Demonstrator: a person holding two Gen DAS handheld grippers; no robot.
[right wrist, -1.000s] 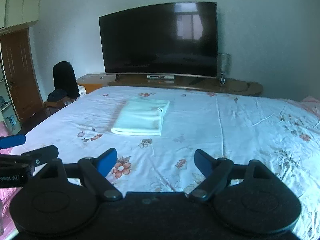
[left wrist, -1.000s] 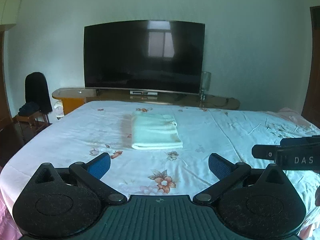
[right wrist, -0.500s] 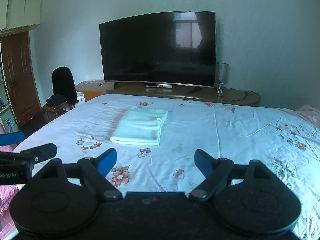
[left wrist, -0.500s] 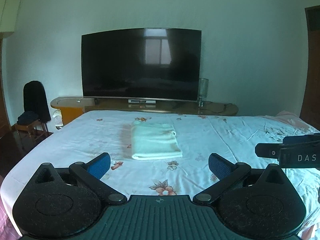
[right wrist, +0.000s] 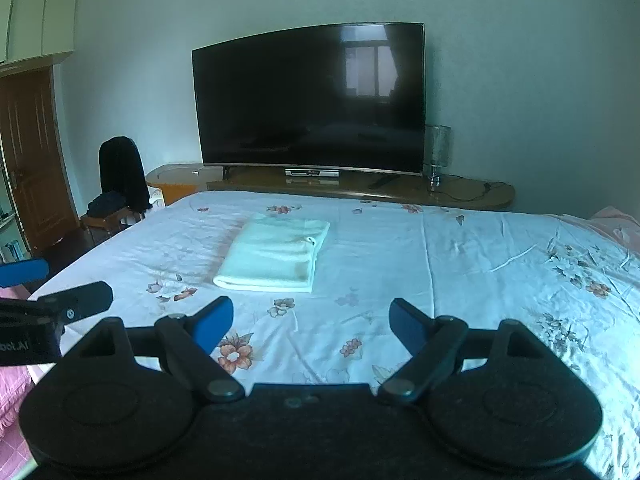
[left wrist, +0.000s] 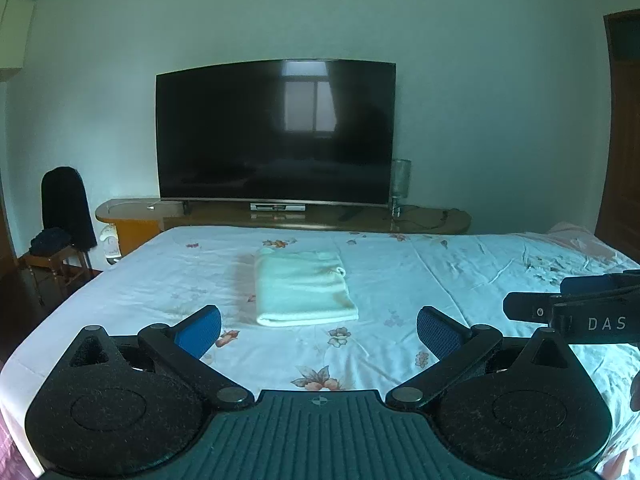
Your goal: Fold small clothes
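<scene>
Cameras tilted up; cloth [left wrist: 305, 291] lengthwise away.

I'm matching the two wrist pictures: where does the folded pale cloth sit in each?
Left wrist: folded cloth just left of centre on the bed.
Right wrist: folded cloth left of centre, slanted.
Shared landmark: the television behind it.

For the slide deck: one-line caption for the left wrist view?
Left gripper open above the floral bedsheet, folded pale cloth ahead, dark TV beyond.
</scene>
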